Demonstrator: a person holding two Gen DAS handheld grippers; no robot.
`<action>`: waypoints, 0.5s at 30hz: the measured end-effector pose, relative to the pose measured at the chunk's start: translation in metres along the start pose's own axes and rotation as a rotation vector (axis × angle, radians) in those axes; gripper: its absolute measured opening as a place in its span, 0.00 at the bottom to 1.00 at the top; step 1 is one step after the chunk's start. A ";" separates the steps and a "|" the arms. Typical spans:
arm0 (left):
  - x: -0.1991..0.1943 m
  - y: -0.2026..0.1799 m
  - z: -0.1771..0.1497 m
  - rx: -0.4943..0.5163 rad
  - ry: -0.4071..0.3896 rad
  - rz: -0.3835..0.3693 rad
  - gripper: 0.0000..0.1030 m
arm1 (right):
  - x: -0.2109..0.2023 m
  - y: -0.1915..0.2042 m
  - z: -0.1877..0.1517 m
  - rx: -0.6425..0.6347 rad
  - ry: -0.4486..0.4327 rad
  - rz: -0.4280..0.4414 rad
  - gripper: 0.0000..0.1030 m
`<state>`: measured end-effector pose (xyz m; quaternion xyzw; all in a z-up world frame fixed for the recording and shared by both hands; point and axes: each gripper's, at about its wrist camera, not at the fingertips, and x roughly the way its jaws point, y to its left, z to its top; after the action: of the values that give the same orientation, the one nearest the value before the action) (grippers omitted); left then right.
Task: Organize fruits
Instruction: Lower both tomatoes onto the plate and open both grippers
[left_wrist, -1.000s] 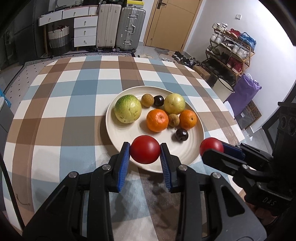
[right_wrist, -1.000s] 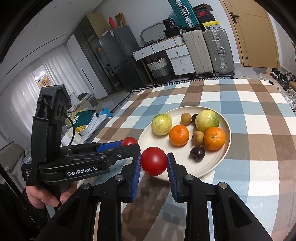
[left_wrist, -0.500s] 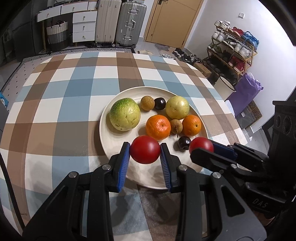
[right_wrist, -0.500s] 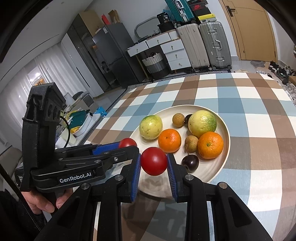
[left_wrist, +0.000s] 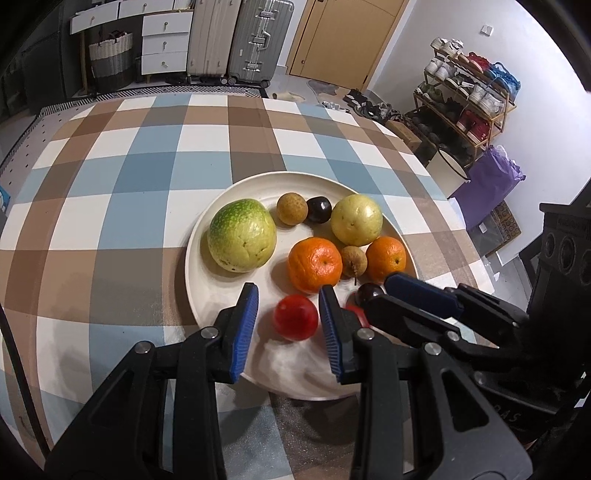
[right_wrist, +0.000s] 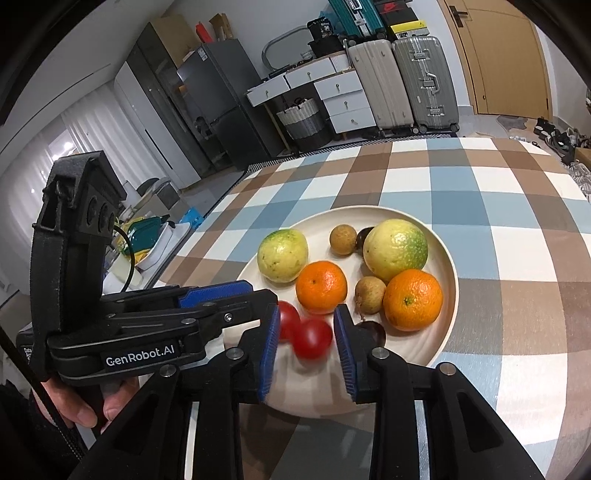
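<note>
Over the near rim of the cream plate (left_wrist: 207, 236), both grippers stood released, jaws clear of their red tomatoes (left_wrist: 295, 322), which lay side by side on the plate, apparently dropped there to join the other fruit. The right gripper (right_wrist: 307, 341) had just been opening; the left gripper (left_wrist: 289, 325) flanked its tomato without touching.

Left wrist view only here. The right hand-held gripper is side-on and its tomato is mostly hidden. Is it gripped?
Observer: No. In the right wrist view the right hand-held gripper has just been opening its jaws; the tomato is between the pads with gaps on both sides.
Operator: Where is it?
Observer: Blurred, over the near part of the plate, right beside the other tomato; I cannot tell whether they touch.
Operator: Who holds the left one?
Observer: A bare hand wraps the handle of the left hand-held gripper.
</note>
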<state>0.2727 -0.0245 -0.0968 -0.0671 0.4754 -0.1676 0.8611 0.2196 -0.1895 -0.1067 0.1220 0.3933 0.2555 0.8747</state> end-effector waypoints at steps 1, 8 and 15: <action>-0.001 0.000 0.000 0.001 -0.003 0.005 0.30 | -0.001 0.000 0.001 -0.001 -0.007 -0.003 0.37; -0.007 0.002 -0.004 -0.007 -0.009 0.014 0.30 | -0.009 0.001 0.000 -0.012 -0.040 -0.013 0.44; -0.021 0.001 -0.010 0.003 -0.042 0.039 0.30 | -0.019 0.002 0.001 -0.005 -0.069 -0.026 0.44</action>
<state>0.2543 -0.0156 -0.0852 -0.0602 0.4579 -0.1500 0.8742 0.2086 -0.1982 -0.0935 0.1235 0.3638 0.2406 0.8913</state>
